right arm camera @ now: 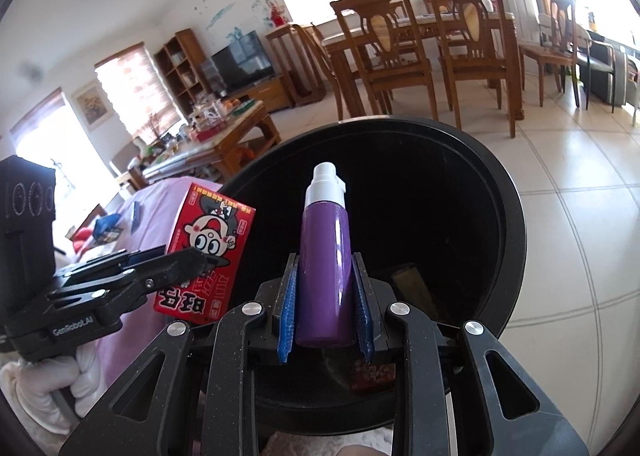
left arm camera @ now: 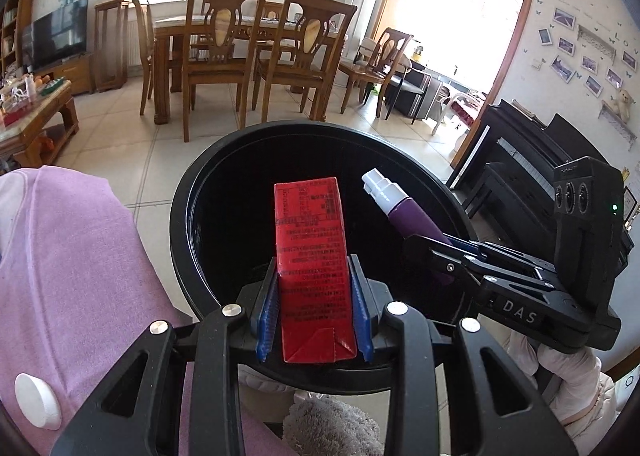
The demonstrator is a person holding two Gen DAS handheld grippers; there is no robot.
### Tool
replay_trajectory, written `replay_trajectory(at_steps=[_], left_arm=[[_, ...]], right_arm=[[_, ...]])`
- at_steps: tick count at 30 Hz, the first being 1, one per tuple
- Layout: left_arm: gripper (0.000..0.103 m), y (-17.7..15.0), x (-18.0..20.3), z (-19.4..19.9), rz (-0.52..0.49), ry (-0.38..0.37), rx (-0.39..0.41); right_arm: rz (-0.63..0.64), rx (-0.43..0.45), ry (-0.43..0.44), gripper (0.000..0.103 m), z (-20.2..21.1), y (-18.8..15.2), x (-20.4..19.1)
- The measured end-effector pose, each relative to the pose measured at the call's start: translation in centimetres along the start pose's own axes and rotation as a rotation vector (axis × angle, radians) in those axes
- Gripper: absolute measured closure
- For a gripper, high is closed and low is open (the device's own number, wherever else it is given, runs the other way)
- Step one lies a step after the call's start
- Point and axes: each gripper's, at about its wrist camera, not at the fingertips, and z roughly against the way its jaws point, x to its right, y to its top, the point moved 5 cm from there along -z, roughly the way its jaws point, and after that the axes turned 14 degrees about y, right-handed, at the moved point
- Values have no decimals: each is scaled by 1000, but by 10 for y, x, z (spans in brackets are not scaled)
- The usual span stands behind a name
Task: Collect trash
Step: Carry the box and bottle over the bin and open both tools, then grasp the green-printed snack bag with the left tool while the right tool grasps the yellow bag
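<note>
Over the mouth of the round black plastic bin point(left arm camera: 200, 184), both grippers hang with their loads. The left gripper point(left arm camera: 316, 320) is clenched on a red rectangular drink carton point(left arm camera: 312, 268), its blue ribbed pads point(left arm camera: 267, 320) pressing the narrow sides. The right gripper point(right arm camera: 328, 308) grasps a purple cylindrical spray bottle with a white nozzle point(right arm camera: 326, 256) between its own blue pads point(right arm camera: 289, 308). Something brownish and a bit of red packaging already lie at the bottom of the bin. To do the drop well, each item should probably sit fully inside the rim before the jaws part; the carton looks nearest the bin's near edge, beside the lilac cloth point(left arm camera: 80, 256), so nudging it further inward would likely keep it from toppling outside.
</note>
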Motion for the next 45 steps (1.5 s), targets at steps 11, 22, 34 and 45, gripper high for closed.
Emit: replay_trajectory(at_steps=[11,22,34,45], left_arm=[[70,-6,1,13,-41,20,24],[27,-11,-24,63,-23,122,139],[7,-40,-117,130,90,231,174],[7,-121,-234,175,-19,404,58]], right_arm=[[0,-9,-26,75,-2,-3,-6],[34,14,5,30,-3,2,-40],[193,-23,171,24,-33,7,-148],[391,-210,326,24,-100,-31,-272]])
